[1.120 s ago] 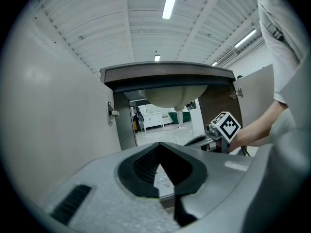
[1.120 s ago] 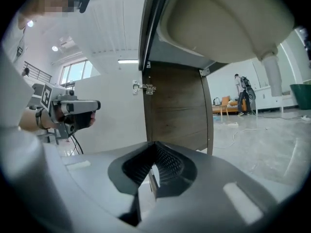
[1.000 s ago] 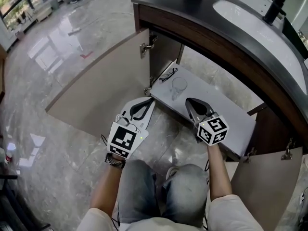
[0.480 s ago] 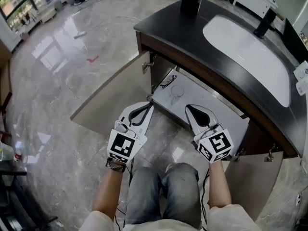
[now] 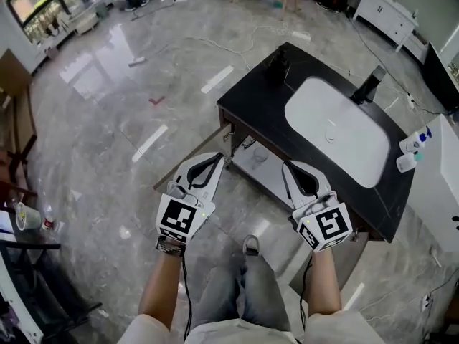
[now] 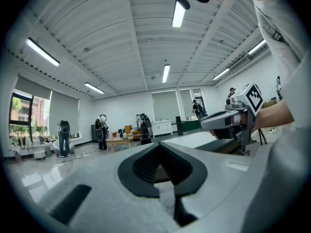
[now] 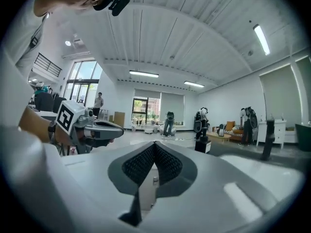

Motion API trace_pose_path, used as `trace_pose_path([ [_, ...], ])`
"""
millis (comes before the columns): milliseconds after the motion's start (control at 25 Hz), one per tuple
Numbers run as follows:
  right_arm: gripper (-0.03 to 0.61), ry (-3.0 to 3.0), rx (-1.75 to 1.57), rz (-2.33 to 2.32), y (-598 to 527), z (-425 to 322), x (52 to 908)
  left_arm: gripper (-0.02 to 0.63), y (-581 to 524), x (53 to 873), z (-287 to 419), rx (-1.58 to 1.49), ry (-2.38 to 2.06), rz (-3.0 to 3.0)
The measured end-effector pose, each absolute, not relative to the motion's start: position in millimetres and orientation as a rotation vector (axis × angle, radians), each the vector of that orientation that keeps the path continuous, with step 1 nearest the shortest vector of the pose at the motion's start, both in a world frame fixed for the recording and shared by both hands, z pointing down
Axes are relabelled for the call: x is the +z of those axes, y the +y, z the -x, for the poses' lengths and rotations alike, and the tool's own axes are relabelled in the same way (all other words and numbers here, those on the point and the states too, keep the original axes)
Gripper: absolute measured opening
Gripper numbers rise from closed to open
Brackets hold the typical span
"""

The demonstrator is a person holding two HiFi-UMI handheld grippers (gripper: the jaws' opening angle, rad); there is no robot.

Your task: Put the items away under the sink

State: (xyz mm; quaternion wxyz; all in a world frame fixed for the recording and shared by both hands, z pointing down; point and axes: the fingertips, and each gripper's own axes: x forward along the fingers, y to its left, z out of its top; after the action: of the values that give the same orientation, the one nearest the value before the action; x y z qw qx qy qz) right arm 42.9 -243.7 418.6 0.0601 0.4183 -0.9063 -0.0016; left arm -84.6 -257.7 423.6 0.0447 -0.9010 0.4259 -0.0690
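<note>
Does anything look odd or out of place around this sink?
Only small things: the cabinet door under the sink hangs wide open, and loose cables trail across the floor beyond it. Nothing looks spilled or broken.

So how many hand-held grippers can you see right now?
2. The left hand-held gripper is by the open cabinet door; the right hand-held gripper is at the vanity's front edge. Both are shut, empty. None seem hidden.

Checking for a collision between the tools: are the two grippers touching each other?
Apart. The head view shows the left gripper and the right gripper side by side, with bare floor plainly between them.
</note>
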Motion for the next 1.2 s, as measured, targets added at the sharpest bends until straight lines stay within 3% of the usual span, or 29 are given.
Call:
trace_pose_path([
  [320, 0.005, -2.713, -0.076, -1.332, -213, -54, 245, 0.000, -229, 255, 98, -0.184, 1.316, 2.684],
  [560, 0.005, -2.719, -0.090, -1.387, -176, -48, 167, 0.000, -189, 185, 105, -0.159, 1.303, 2.686],
  [1200, 0.005, -2.729, -0.072, -1.404, -74, -1, 113, 0.000, -87, 128, 137, -0.133, 1.227, 2.691],
])
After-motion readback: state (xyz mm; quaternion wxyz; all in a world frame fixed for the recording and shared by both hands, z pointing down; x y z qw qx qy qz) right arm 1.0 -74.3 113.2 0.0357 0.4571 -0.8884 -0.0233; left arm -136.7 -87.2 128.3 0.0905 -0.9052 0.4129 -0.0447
